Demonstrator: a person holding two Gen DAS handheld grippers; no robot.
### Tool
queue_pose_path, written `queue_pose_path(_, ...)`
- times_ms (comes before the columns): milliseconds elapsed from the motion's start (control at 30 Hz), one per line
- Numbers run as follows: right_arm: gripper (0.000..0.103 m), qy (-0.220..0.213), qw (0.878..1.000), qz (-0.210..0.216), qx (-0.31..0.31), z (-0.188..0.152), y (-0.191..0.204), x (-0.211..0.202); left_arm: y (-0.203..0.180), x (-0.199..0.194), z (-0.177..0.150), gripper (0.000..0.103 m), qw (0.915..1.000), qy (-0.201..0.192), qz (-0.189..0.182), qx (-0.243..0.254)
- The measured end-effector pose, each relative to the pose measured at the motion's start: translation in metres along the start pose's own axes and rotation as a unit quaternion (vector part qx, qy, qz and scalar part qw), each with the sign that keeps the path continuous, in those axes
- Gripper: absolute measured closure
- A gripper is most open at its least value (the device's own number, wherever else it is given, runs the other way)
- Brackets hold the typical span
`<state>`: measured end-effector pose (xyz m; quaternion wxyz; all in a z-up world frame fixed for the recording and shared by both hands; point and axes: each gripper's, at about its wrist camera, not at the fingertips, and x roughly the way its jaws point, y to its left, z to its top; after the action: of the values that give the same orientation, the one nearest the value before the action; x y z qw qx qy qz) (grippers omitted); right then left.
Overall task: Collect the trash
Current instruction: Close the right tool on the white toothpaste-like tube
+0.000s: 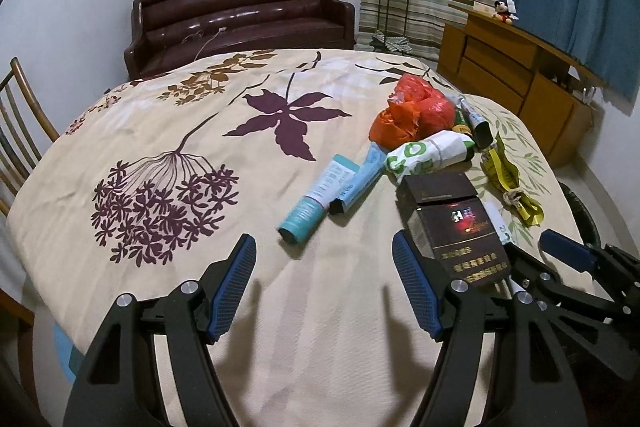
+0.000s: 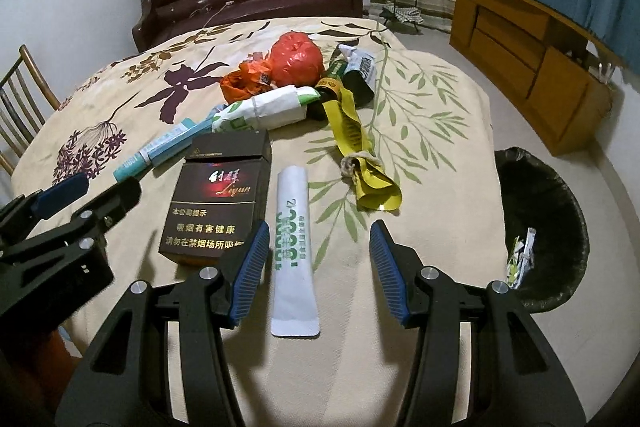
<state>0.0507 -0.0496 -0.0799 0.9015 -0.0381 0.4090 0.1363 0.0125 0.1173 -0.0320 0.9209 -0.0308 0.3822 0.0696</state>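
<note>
Trash lies on a floral-clothed table (image 1: 160,131). A dark cigarette box (image 1: 452,223) (image 2: 218,203) lies nearest, beside a white tube (image 2: 294,251). Behind are a teal tube (image 1: 318,195), a blue carton (image 1: 360,183), a white-green wrapper (image 2: 264,111), orange-red bags (image 1: 408,111) (image 2: 294,57) and a yellow wrapper (image 2: 360,155). My left gripper (image 1: 324,287) is open and empty, its right finger next to the cigarette box. My right gripper (image 2: 316,267) is open over the white tube's lower half, fingers on either side.
A black-lined bin (image 2: 540,227) with some wrappers stands on the floor right of the table. A brown sofa (image 1: 240,15) is behind the table, a wooden cabinet (image 2: 532,39) at right, a chair (image 1: 20,123) at left.
</note>
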Motion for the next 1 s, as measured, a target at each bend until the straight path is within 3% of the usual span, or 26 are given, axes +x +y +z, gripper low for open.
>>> queue_pose_path(533,0.053,0.011,1.000,-0.011,-0.018,-0.003,0.005,0.003,0.003,-0.001,-0.002,0.034,1.0000,0.001,-0.004,-0.005)
queue_pose_path(767,0.084,0.009,0.999,-0.020,-0.026,-0.004,0.005,0.003,0.001,-0.002,-0.004,0.034,1.0000,0.000,-0.008,-0.002)
queue_pose_path(1000,0.084,0.002,1.000,-0.007,-0.018,-0.005,0.000,-0.004,-0.013,-0.006,-0.004,0.033,0.9999,0.000,-0.016,0.005)
